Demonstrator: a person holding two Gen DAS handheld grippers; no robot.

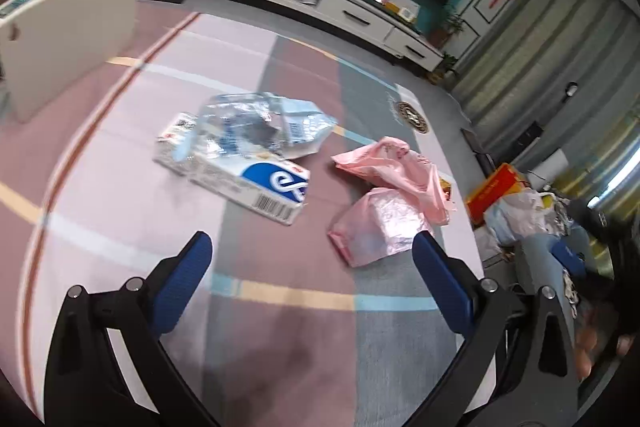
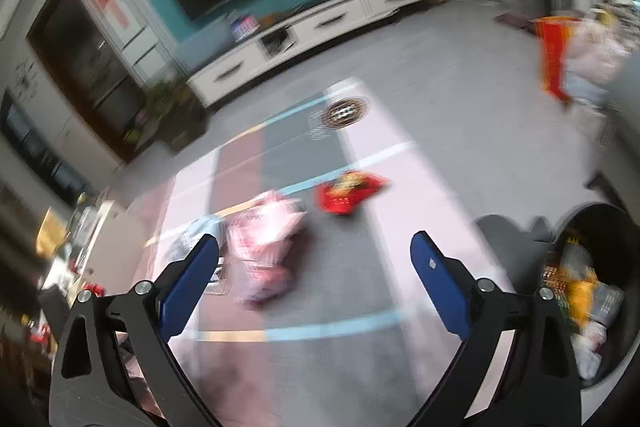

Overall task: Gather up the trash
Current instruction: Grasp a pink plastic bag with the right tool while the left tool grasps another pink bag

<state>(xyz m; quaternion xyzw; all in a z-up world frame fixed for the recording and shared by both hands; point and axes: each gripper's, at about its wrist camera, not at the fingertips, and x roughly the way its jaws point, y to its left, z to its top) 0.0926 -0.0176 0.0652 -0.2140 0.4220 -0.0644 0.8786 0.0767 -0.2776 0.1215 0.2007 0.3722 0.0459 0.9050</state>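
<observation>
Already the dark bin at the near right holds several wrappers, yet the flattened carton, clear wrapper, pink bags and red packet lie on the mat; left gripper and right gripper both hang spread wide, holding nothing

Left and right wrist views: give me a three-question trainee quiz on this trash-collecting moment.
1. True or false: the left hand-held gripper is shut on the pink plastic bag.
2. What lies partly on top of the white and blue carton?
A. a clear crumpled wrapper
B. a red packet
C. a book
3. In the right wrist view, what lies on the rug beyond the pink bag, near the round emblem?

Key: 1 false, it is open and empty. 2 A, the clear crumpled wrapper. 3 a red packet.
</observation>
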